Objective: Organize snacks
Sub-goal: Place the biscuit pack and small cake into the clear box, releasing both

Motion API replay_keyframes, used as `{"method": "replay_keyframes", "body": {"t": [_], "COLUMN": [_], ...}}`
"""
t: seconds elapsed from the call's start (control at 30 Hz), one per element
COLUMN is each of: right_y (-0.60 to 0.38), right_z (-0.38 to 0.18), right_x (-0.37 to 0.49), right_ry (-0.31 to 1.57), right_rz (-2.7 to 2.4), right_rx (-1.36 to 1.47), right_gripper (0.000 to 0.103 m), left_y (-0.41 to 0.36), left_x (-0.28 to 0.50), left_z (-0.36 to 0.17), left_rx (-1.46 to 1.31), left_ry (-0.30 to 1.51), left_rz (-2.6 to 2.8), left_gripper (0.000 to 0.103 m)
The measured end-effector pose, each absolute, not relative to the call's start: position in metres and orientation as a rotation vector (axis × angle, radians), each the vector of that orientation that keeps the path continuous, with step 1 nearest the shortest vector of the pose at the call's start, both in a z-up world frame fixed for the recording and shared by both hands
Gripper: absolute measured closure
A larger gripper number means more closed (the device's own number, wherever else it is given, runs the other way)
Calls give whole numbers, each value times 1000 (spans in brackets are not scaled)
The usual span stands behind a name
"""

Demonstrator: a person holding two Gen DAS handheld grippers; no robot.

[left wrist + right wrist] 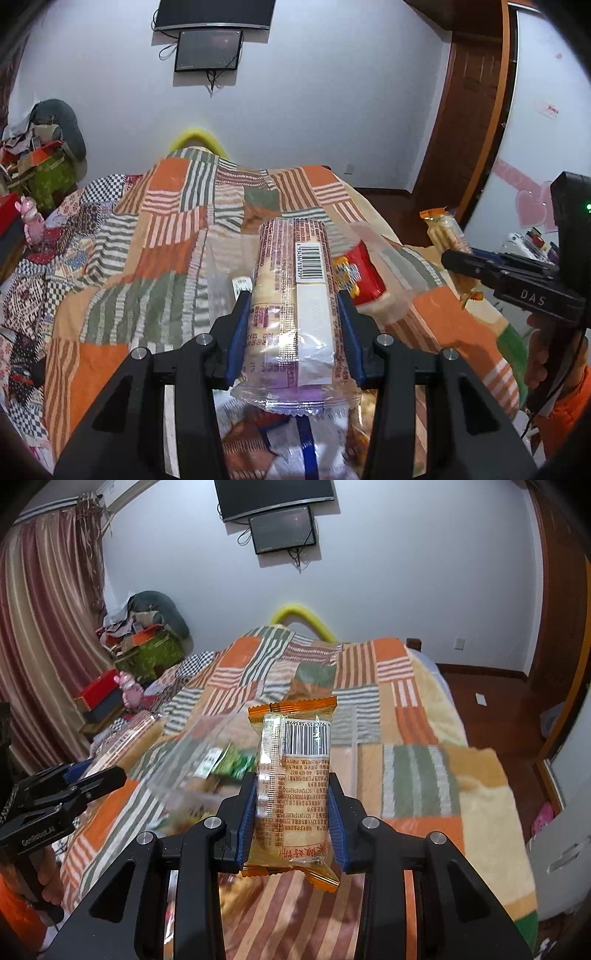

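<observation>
My left gripper point(293, 306) is shut on a long purple-edged biscuit pack point(295, 295) with a barcode, held above the patchwork bed. My right gripper point(291, 794) is shut on an orange-edged snack pack point(293, 775) with a barcode, held upright above the bed. In the left wrist view the right gripper point(465, 266) shows at the right with the orange pack point(445, 230). In the right wrist view the left gripper point(92, 775) shows at the left with its pack point(129, 734). A red snack bag point(364, 275) lies behind the left pack. Green packets point(234, 762) lie on the bed inside a clear plastic bag point(192, 760).
The bed carries an orange, green and striped patchwork quilt point(406, 709). More snack packs lie under the left gripper point(295, 443). Boxes and clutter point(140, 646) stand at the bed's left by the curtain. A wooden door point(472, 110) and floor are at the right.
</observation>
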State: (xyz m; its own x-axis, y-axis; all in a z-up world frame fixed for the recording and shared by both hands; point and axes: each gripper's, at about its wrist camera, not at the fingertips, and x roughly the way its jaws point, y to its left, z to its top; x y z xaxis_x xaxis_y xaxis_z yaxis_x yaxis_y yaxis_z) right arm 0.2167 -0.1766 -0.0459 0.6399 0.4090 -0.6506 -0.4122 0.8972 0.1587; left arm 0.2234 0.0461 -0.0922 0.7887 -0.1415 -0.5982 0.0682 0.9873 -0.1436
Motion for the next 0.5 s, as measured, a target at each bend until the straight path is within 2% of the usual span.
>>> {"method": "replay_keyframes", "body": {"t": [0.5], "right_y": [-153], "right_z": [-81], "right_x": [271], "right_ry": [826], "right_rz": [431], "right_rx": [-43], "right_gripper": [71], "left_y": [51], "left_x": [293], "left_z": [-118], "left_rx": [-112], "left_ry": [736], "left_rz": [-106], "left_gripper": [58]}}
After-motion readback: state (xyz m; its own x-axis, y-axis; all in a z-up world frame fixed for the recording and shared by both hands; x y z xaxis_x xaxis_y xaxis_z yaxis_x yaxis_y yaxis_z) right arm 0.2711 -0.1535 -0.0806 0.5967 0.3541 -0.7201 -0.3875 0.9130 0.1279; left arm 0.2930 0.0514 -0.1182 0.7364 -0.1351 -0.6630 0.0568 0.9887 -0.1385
